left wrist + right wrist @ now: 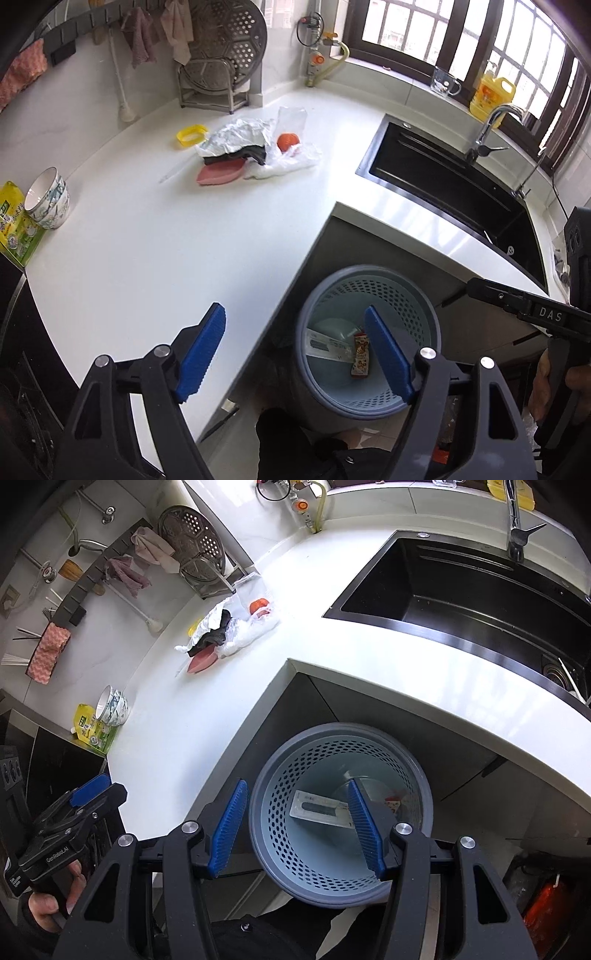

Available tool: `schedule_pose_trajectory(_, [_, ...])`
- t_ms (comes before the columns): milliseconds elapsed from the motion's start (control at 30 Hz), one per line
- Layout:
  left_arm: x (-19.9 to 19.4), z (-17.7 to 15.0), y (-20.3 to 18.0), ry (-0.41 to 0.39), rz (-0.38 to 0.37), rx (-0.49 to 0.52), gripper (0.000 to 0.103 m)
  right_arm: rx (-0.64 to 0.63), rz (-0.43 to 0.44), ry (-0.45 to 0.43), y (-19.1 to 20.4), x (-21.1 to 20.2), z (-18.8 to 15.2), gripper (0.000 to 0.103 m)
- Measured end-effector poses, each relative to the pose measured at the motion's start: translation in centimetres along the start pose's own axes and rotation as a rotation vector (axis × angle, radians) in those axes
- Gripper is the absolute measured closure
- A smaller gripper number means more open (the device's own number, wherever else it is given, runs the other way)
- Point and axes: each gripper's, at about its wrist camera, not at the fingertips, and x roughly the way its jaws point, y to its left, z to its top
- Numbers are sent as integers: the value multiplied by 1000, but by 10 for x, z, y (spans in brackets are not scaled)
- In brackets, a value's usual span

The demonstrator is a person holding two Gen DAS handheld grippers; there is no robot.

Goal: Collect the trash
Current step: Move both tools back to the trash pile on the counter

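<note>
Hovering grippers (295, 354) (295, 827) (both empty) above bin (424, 786)

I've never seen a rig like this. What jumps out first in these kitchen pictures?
Probably the perforated blue waste basket on the floor in the counter's corner, with a few wrappers already in it. Both open grippers, left and right, hang above it, empty. Farther back on the white counter lies a heap of crumpled plastic and foil.

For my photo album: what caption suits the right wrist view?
Open tongs hover above a perforated bin holding a flat package, trash pile waiting on the counter.
</note>
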Motion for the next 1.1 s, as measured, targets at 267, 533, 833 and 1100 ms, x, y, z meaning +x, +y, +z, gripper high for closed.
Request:
schedule_pose_trajectory(267, [19, 42, 39, -38, 12, -16, 25, -3, -24, -35, 29, 30, 41, 47])
schedule_pose_trajectory(533, [67, 85, 74, -69, -10, 28, 21, 44, -53, -46, 46, 73, 82, 45])
schedule_pose_trajectory(833, [135, 145, 115, -59, -70, -30, 21, 69, -96, -44, 61, 114, 128, 45])
schedule_pose_trajectory(1100, [184, 194, 151, -41, -74, -59, 21, 87, -115, -36, 71, 146, 155, 45])
